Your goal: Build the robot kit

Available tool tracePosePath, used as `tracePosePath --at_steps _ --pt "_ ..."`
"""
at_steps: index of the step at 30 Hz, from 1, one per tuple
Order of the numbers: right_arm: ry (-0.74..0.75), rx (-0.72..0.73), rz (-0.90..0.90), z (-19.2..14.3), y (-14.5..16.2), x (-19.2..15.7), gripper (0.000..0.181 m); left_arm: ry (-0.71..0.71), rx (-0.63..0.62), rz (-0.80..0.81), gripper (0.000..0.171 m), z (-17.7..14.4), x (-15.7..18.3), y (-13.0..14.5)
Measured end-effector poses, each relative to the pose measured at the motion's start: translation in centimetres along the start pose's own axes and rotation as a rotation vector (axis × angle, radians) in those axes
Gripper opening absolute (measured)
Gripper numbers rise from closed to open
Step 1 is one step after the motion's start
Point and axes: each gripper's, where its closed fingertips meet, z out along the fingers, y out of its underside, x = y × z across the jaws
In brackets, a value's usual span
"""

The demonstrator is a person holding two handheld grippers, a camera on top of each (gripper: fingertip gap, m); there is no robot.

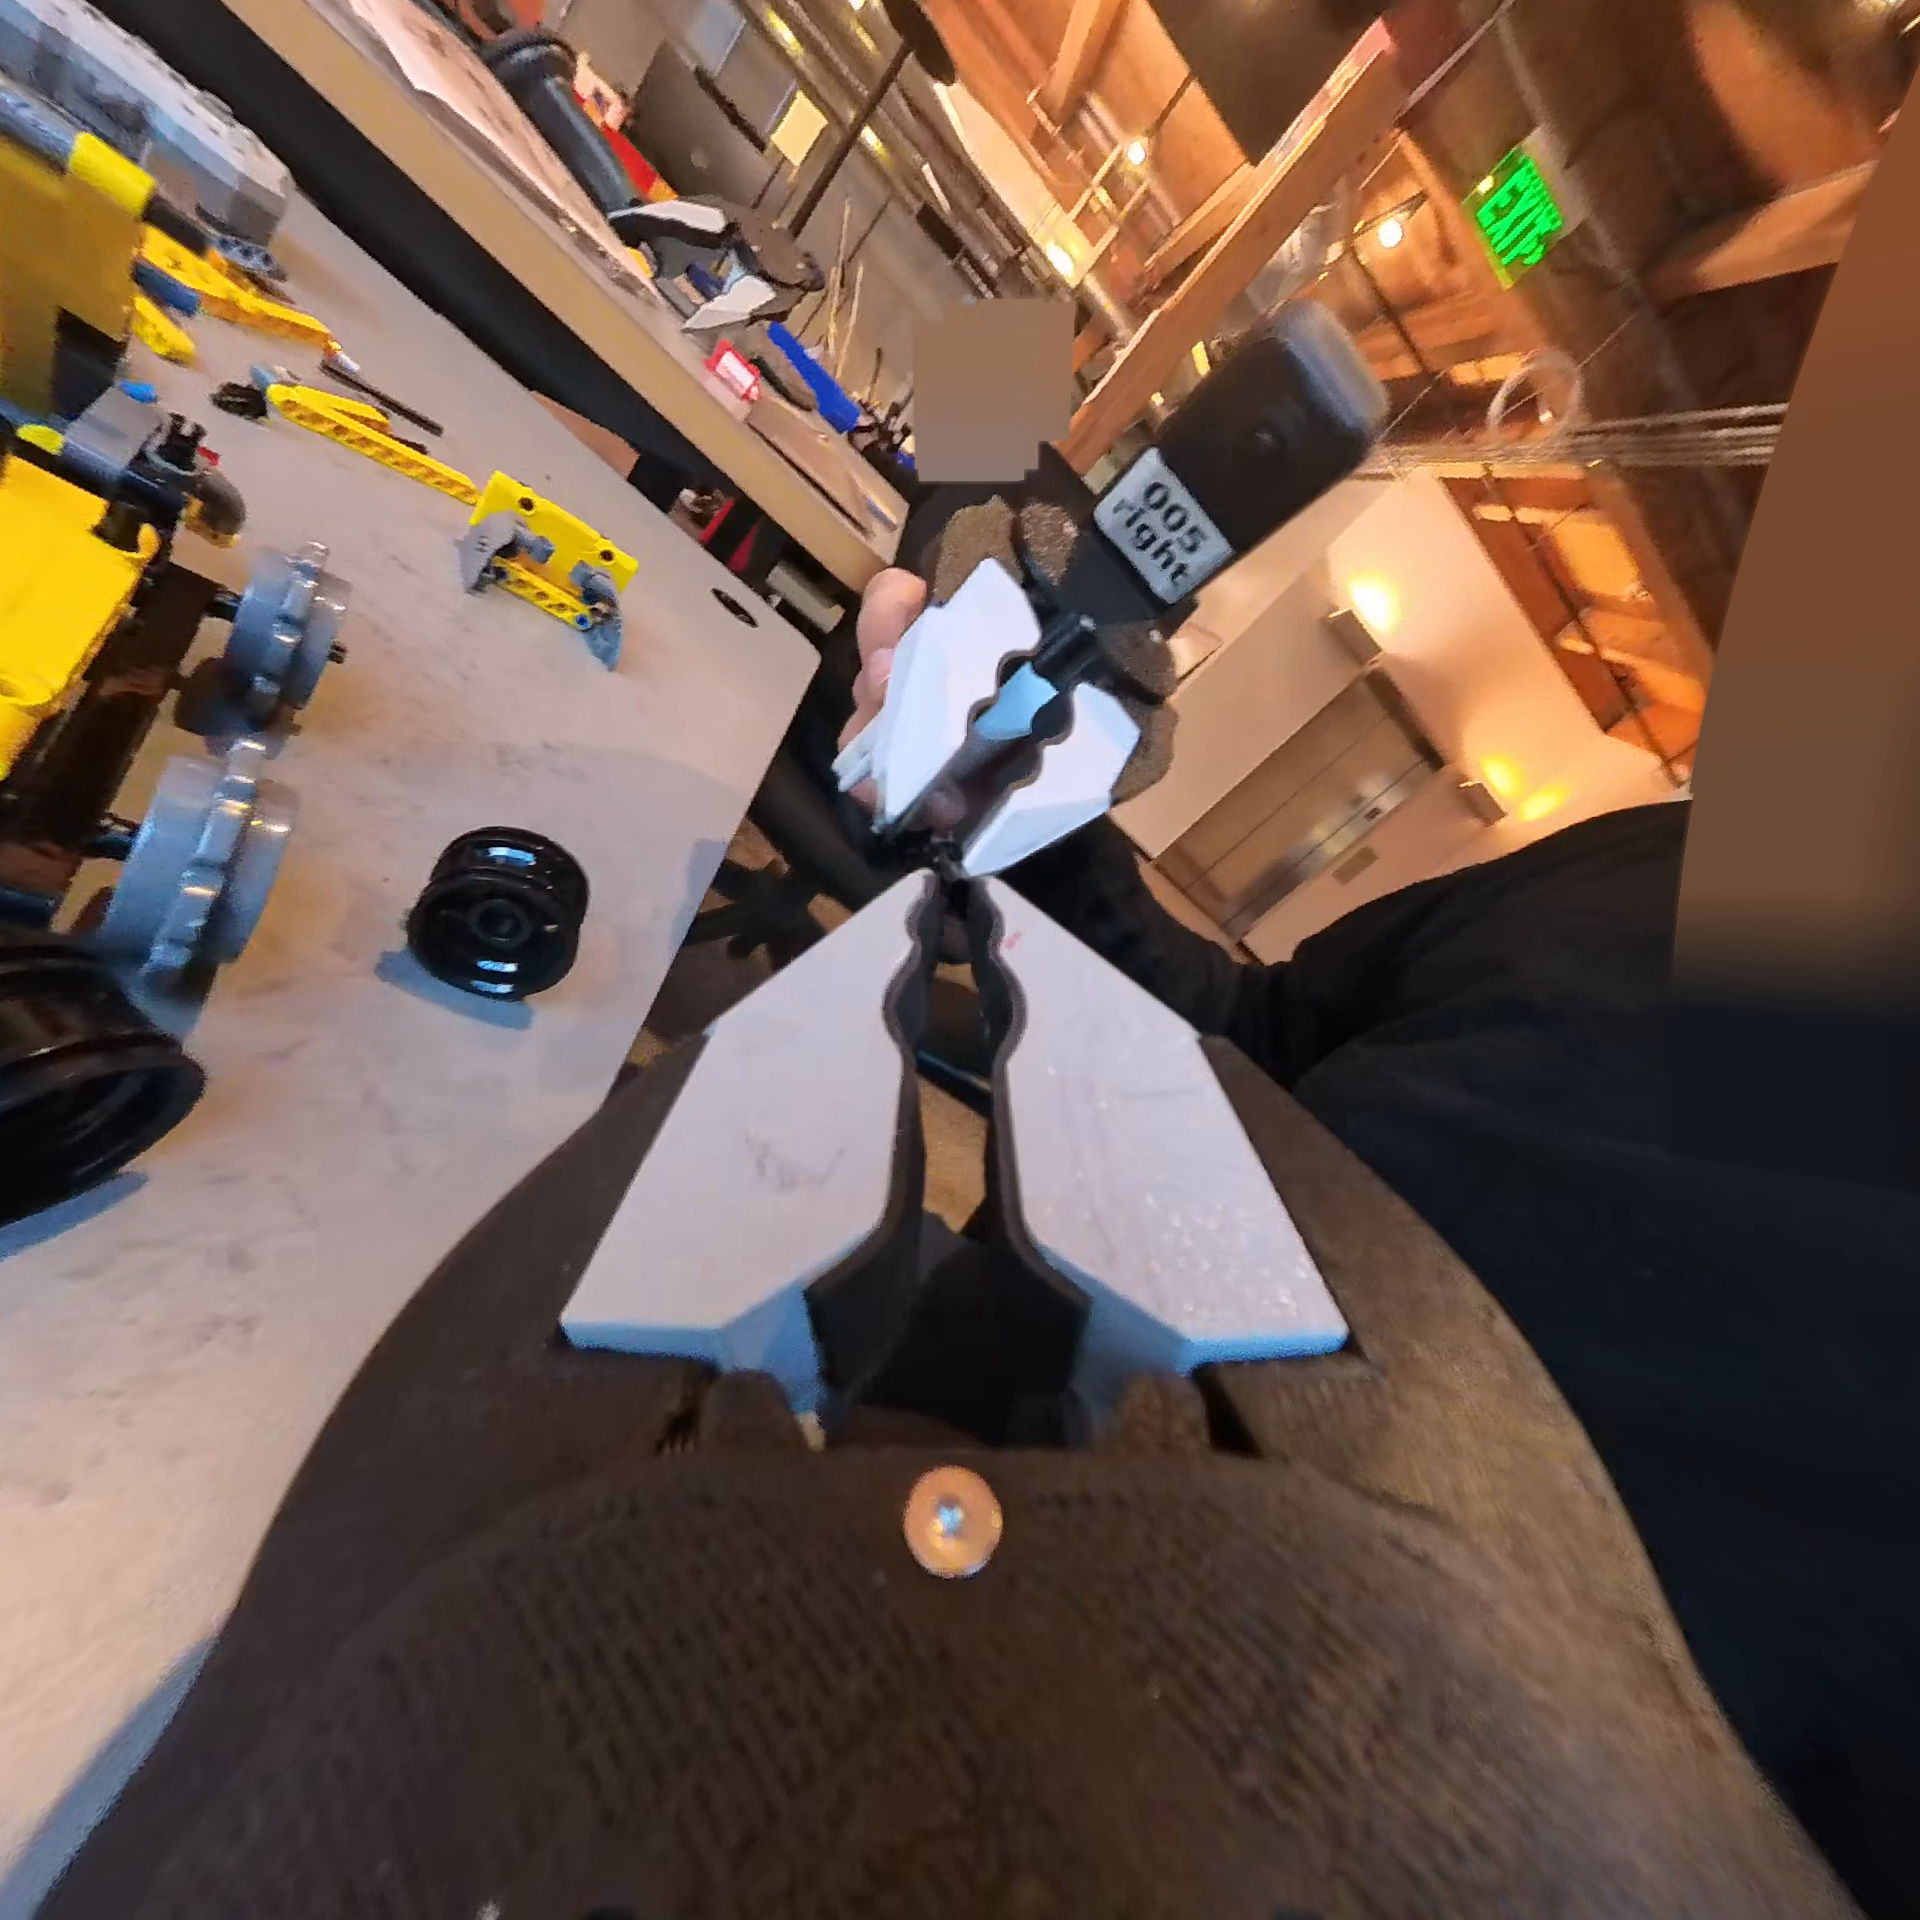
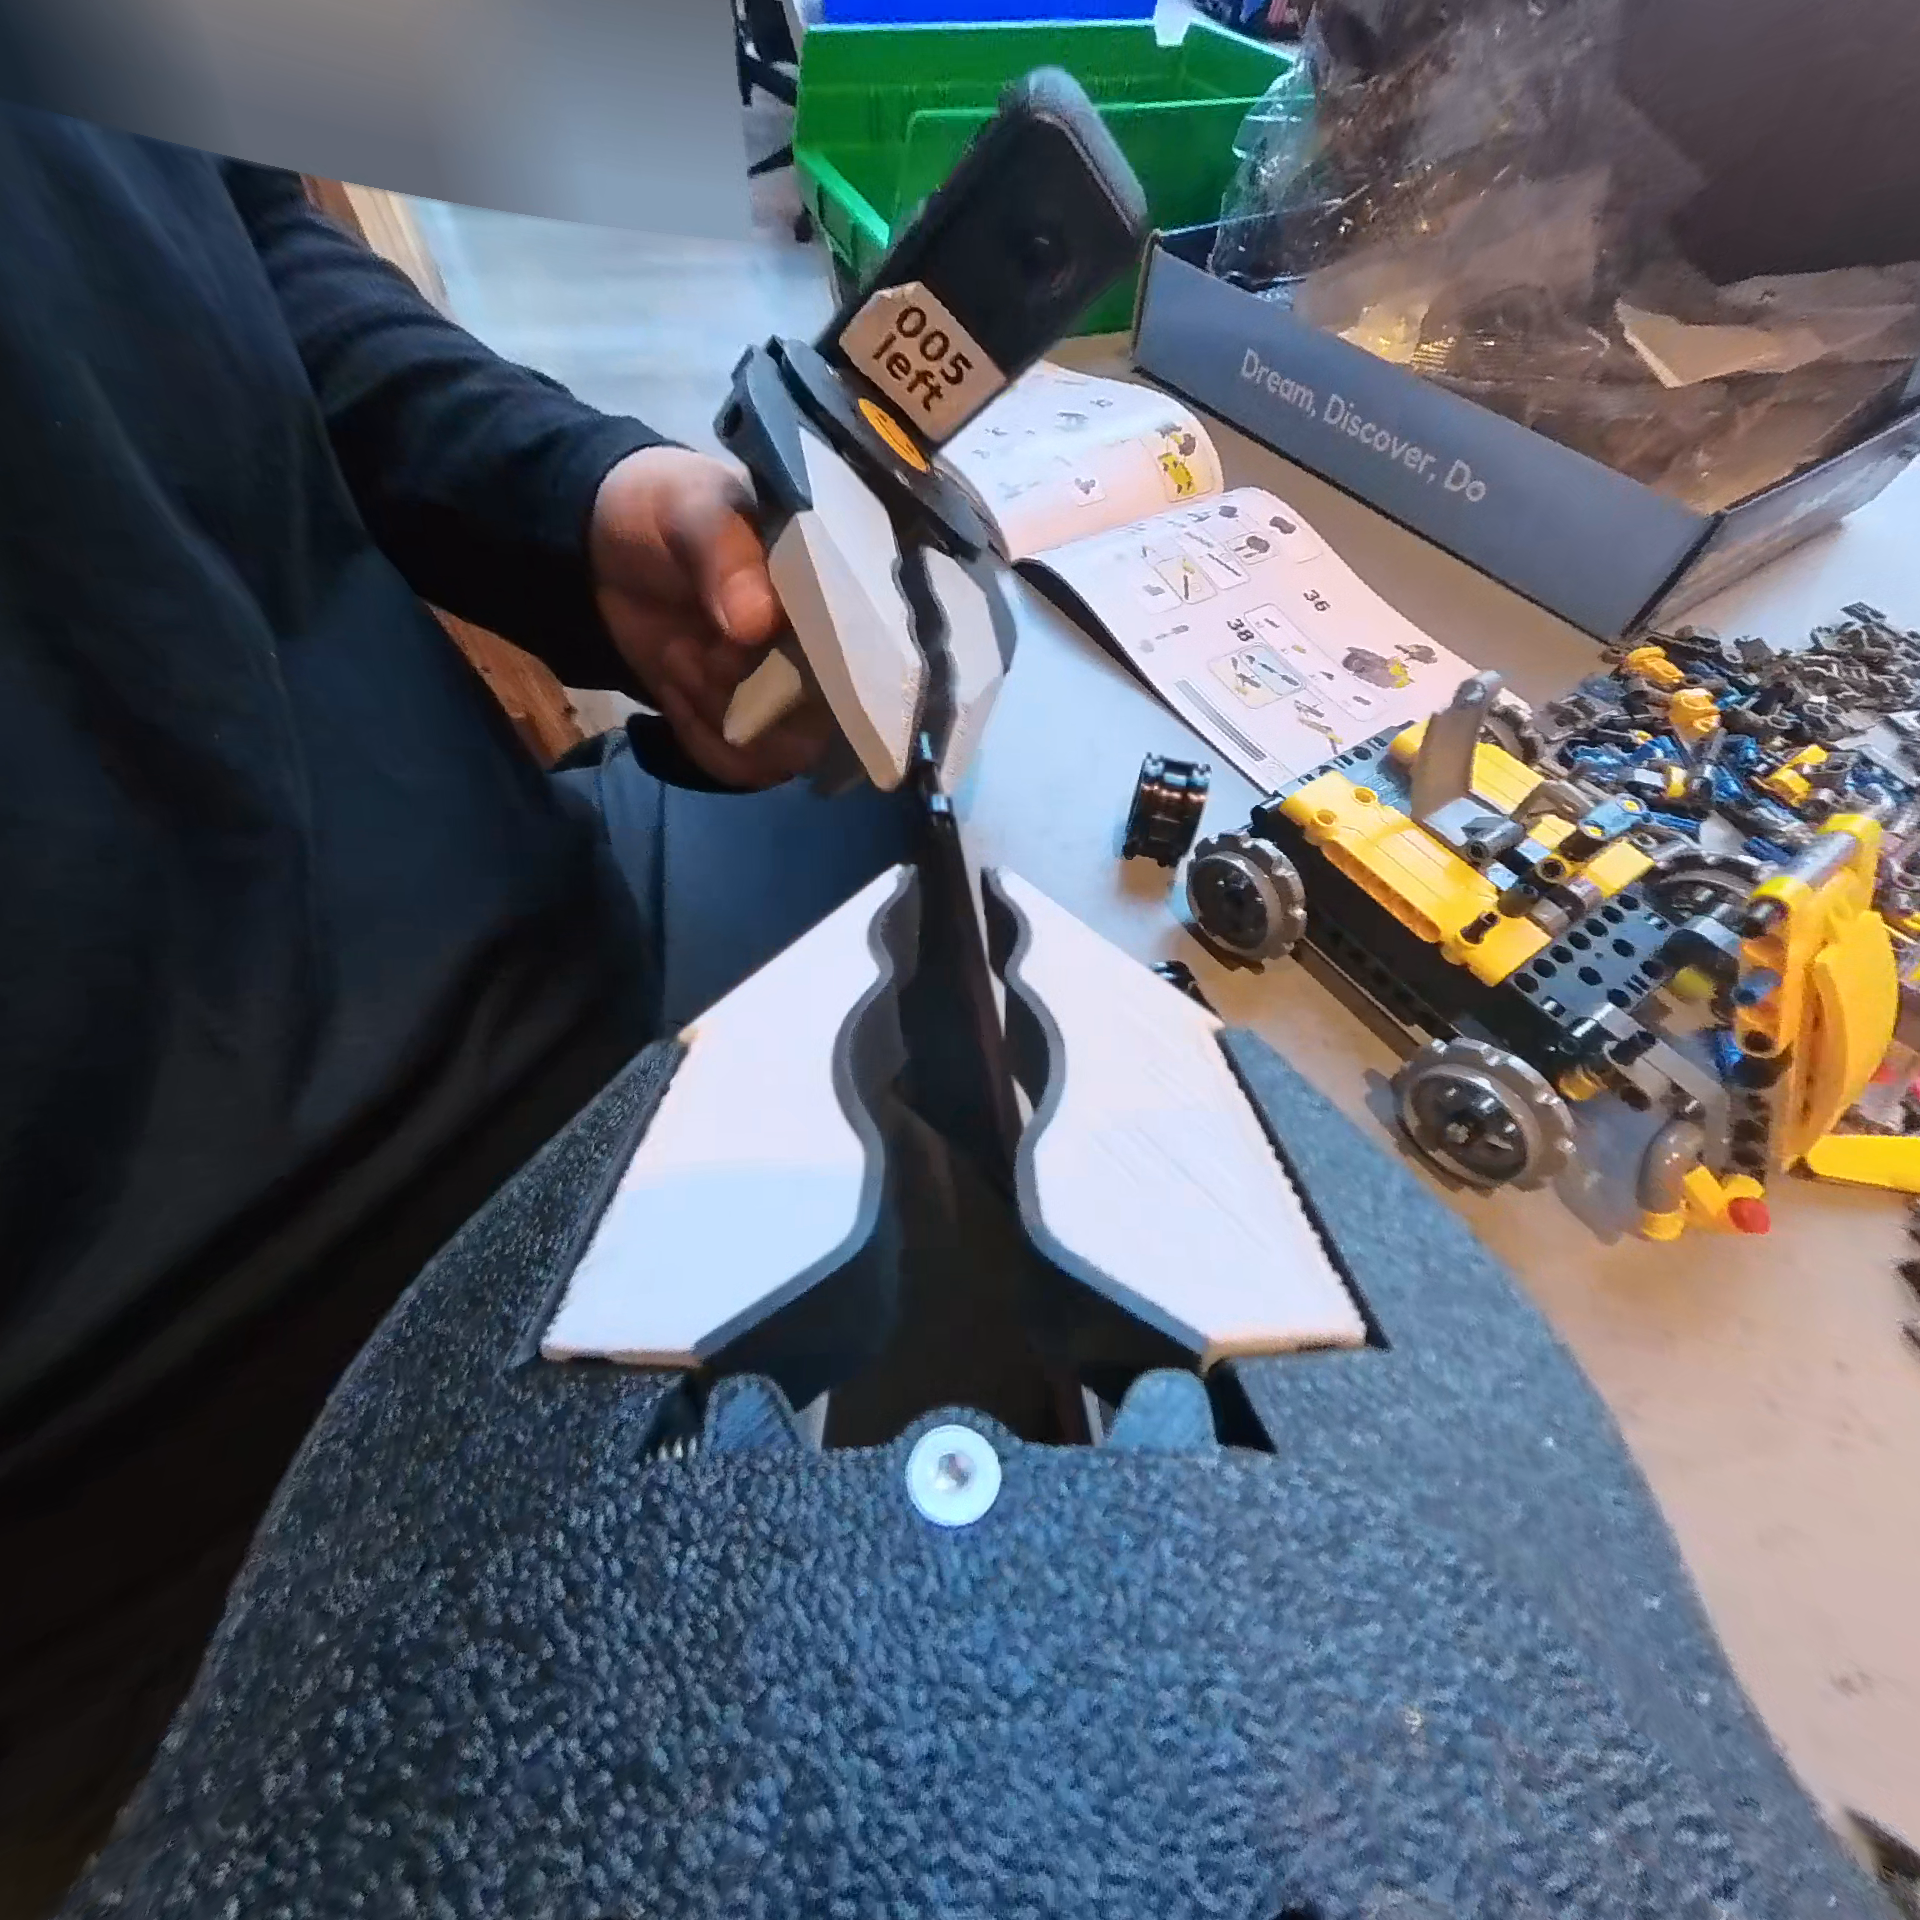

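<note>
My left gripper [image 1: 943, 894] and right gripper [image 2: 951, 878] are held tip to tip in the air, just off the table's near edge [image 1: 764, 727]. A thin black rod-like piece [image 2: 935, 805] runs between them. The left gripper also shows in the right wrist view [image 2: 920, 769], shut on the piece's upper end. The piece's lower part lies between the right gripper's narrowly parted fingers [image 2: 790, 1091]. The right gripper also shows in the left wrist view [image 1: 935, 847], held by a hand. How firmly each grips is hard to see.
On the table stand a yellow and black toy vehicle model [image 2: 1455, 914], a loose black wheel [image 2: 1166, 808], an open instruction booklet [image 2: 1195, 582], a pile of small parts [image 2: 1714, 727] and an open grey box [image 2: 1455, 457]. Green bins [image 2: 935, 104] stand behind. A small yellow assembly [image 1: 551, 551] lies nearby. Less than 4 cm separates the two grippers' tips. From either gripper's tips it is about 11 cm to the loose black wheel [image 2: 1166, 808].
</note>
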Motion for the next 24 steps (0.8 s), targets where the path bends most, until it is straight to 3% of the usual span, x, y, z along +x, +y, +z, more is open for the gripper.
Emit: tracePosePath --at_steps 6,13,18,24 --pt "-0.05 0.053 0.002 0.2 -0.7 -1.0 0.01 0.035 -0.005 -0.026 0.002 0.5 0.4 0.4" --pt "-0.021 0.015 0.007 0.2 0.0 -0.5 0.007 0.006 -0.02 -0.06 0.002 0.9 -0.4 0.7" --pt "0.002 -0.008 0.014 -0.2 0.6 0.1 0.007 -0.16 -0.131 0.192 0.014 0.7 -1.6 1.6" --pt "-0.007 -0.046 0.005 -0.2 1.2 -0.2 0.007 -0.16 -0.125 0.198 0.016 0.8 -1.6 0.8"
